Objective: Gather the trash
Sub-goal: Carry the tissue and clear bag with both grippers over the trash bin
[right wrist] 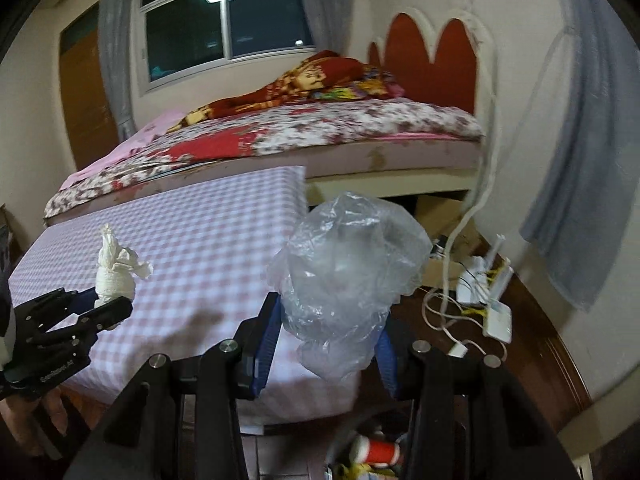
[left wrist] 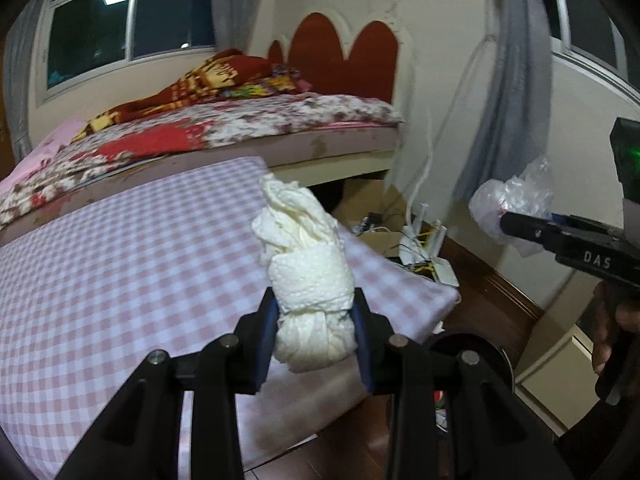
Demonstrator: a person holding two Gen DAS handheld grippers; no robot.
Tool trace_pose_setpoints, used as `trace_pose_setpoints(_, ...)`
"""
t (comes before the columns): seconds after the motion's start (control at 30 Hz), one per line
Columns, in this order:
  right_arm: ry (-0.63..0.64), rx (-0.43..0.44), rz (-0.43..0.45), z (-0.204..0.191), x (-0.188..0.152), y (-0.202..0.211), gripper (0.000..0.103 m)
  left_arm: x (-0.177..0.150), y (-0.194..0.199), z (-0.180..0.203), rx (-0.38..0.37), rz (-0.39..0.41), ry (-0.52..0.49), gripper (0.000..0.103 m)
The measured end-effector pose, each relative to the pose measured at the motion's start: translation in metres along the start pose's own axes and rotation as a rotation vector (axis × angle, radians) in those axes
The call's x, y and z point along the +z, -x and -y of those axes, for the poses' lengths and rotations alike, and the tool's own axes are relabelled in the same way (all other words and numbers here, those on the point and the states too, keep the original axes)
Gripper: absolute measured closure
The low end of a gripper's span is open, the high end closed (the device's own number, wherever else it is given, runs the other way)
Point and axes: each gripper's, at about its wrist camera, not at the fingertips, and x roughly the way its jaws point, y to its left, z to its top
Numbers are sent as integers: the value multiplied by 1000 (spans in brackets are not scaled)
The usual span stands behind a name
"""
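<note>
- Nearest in the left wrist view, the left gripper point(left wrist: 316, 322) is clamped on a wad of white paper towel point(left wrist: 306, 276); the blue pads press its lower half from either side, and its long axis stands roughly upright, the loose end fanning toward the middle of the frame.
- In the right wrist view, the right gripper point(right wrist: 326, 340) is closed around a crumpled clear plastic bag point(right wrist: 348, 272), which balloons above the jaws and hides much of what lies behind.
- Both pieces of trash are therefore off the surface and in hand, carried above the pink checked mattress point(left wrist: 120, 264) that fills the lower left of each frame.
- What the next move turns on, as I judge it, is a drop spot: at the very bottom centre of the right wrist view, beneath that gripper, sits what may be a container of oddments with a red-and-white object point(right wrist: 378, 452) in it; I cannot tell if it is a bin. If so, the right hand looks nearer.
- The left view shows none of that; it gives instead the right gripper side-on at the right edge.
- Farther off, right of centre, a white router point(right wrist: 486, 288) and cables lie on a dark wooden ledge.
- Beyond, a bed with a floral cover point(left wrist: 248, 120), then a dark window point(left wrist: 132, 24) at upper left.
</note>
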Motion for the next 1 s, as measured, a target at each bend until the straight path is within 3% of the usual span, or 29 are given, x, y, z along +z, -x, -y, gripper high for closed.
trace_pose_setpoints(0.47,-67,-61,-12,57,-36,19,58,-11,-13,73,-102,-20,-104,67)
trace_pose_setpoints(1.0,-136,-138,-58,112,-84,29,58,-42,-44,141,-237,-98,-180,67)
